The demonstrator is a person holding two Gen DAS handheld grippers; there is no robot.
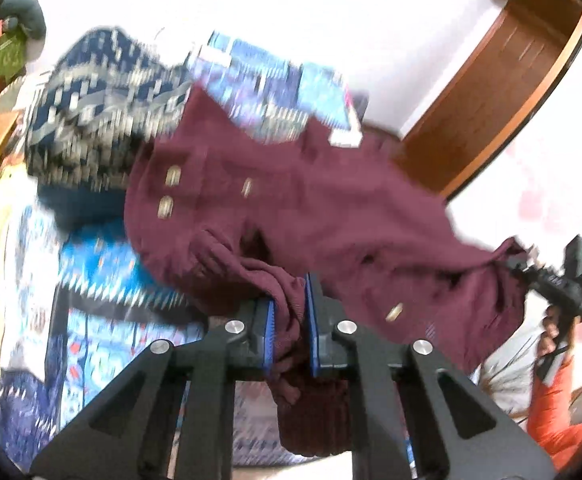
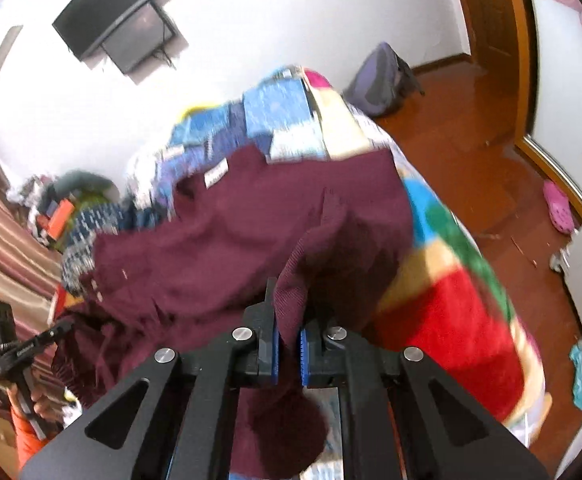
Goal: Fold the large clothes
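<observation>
Both tongs pinch the blurred maroon cardigan, hem bunched.

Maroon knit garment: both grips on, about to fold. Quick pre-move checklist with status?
1. Left gripper clamped on the maroon knit garment with brass buttons: ok, cloth bunched between the blue pads.
2. Right gripper clamped on it: ok.
3. Garment hangs between both grips: ok.
4. Garment flat and uncreased: not ok, it sags in folds.
5. Landing spot on the colourful patterned blanket: cannot tell, cloth hides it.
6. Navy-and-white patterned knit clear of the fold: cannot tell, blurred.
</observation>
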